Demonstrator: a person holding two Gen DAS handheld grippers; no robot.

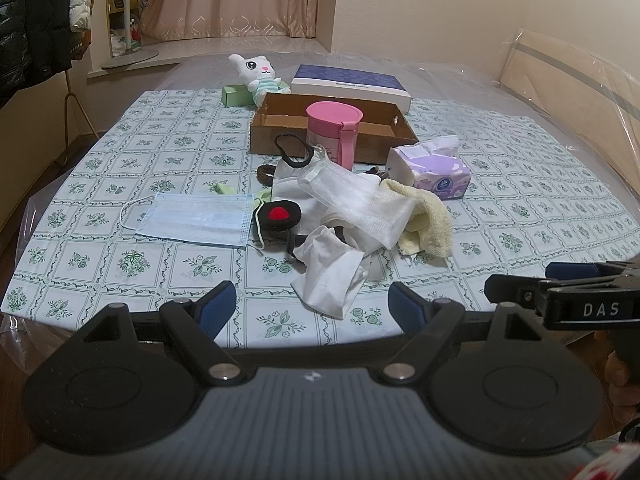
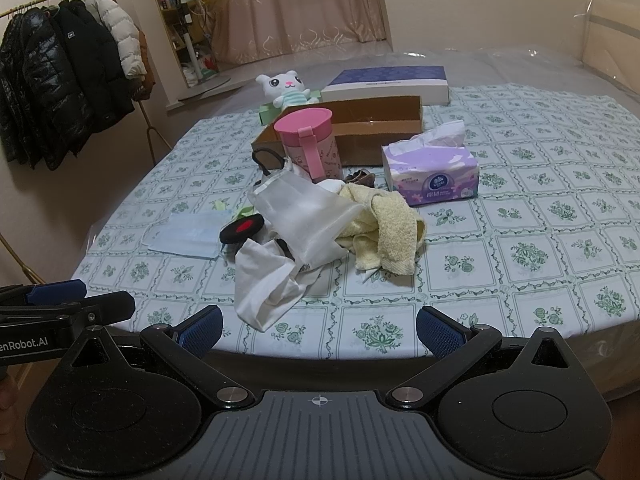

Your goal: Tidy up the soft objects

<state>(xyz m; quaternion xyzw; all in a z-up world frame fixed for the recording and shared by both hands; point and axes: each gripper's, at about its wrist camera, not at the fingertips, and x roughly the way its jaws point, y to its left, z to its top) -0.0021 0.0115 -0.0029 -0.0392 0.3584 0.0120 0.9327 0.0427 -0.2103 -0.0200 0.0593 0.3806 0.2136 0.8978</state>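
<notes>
Both tools (jaws apart) face half-buried black strap (image 1: 289,150).

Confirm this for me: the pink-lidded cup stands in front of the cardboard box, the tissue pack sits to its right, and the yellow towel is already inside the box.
Not quite. The yellow towel is not inside the cardboard box; it lies on the tablecloth in the pile, in front of the tissue pack. The right wrist view shows it. The pink-lidded cup and tissue pack are as you said.

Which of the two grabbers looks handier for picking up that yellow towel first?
Probably the right gripper. The yellow towel lies on the right side of the pile, nearly straight ahead of its open jaws. From the left gripper, also open, the white cloth lies in the way.
</notes>
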